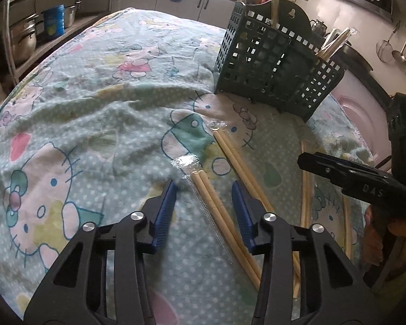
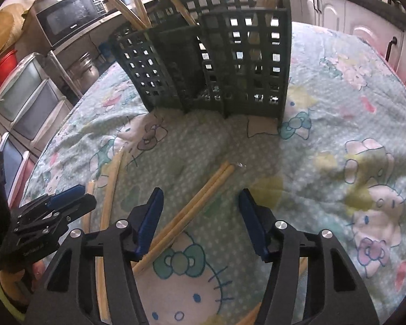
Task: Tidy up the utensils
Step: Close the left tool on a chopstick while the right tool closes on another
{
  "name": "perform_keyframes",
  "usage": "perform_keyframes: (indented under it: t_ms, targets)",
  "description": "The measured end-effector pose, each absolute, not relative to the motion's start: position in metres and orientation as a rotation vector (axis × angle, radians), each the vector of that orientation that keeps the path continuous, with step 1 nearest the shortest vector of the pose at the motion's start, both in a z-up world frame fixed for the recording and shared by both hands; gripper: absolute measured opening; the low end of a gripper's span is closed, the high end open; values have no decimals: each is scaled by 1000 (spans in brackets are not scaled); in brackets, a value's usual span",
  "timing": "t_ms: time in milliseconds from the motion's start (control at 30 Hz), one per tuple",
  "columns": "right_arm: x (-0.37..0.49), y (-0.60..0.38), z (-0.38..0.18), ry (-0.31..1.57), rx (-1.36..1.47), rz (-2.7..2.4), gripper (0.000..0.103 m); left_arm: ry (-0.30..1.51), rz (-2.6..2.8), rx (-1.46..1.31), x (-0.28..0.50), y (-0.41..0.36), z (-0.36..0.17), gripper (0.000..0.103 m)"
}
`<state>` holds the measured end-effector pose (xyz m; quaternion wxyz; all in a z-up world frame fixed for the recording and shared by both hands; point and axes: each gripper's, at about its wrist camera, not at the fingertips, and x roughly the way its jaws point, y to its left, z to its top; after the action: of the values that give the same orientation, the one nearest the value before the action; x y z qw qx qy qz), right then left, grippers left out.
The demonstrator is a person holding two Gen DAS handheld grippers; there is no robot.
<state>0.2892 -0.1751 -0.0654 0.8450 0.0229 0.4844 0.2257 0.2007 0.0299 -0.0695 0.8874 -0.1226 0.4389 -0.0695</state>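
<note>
The step in hand looks like picking up another wrapped pair of chopsticks to drop into the green slotted caddy (image 1: 278, 67), which already holds several upright pairs. The left tool (image 1: 204, 192) hangs wide open just above the cloth, its blue fingers astride the nearest chopstick pair (image 1: 219, 211), which lies in front of the caddy, well short of it and pointing toward it. A second chopstick pair (image 1: 238, 157) lies just beside the first, nearer the caddy, and more sticks (image 1: 305, 189) lie to the side of these. The right tool (image 2: 200, 211) is also wide open and empty, hovering over a chopstick pair (image 2: 192, 208) in front of the caddy (image 2: 246, 62); whether it is one of the two pairs already named I cannot tell. The next move probably calls for the left tool to lower and close squarely across both sticks so neither rolls free in its slippery wrapper. The tabletop is covered by a rumpled cartoon-cat cloth (image 1: 94, 108), soft and uneven. Beyond the caddy the room is a kitchen: white cabinets (image 1: 208, 5), pots on a shelf (image 1: 24, 38), hanging ladles (image 1: 403, 51), and a microwave (image 2: 70, 19).
</note>
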Motion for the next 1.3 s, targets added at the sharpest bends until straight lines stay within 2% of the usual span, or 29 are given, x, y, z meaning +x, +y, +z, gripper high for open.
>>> perform_keyframes:
  t_ms: [167,267,333,467,500,533,767,967,1300]
  targets:
    - [301,-170,-67,1012,43,467,51,913,-151,-277,204,37,-71,26]
    - [308,-169,-68,1010,45,458,43,914,-155,-276,205,38,-71,25]
    - [313,-168,-69,1007,48,452,30,914,-158,-276,206,39,-71,24]
    - [320,-170,-69,1000,72,463,21,914,-159,-282,207,41,-72,21]
    - [321,-170,-68,1000,82,476,14,915,-160,-285,208,41,-72,20]
    - [322,-170,-67,999,88,490,12,916,-161,-286,209,41,-72,20]
    - [315,-165,-49,953,85,535,9,931,-172,-307,212,44,-71,14]
    - [305,-164,-30,898,63,555,8,930,-225,-383,213,51,-68,3]
    - [288,-169,1,815,41,579,7,866,-262,-372,207,43,-40,2]
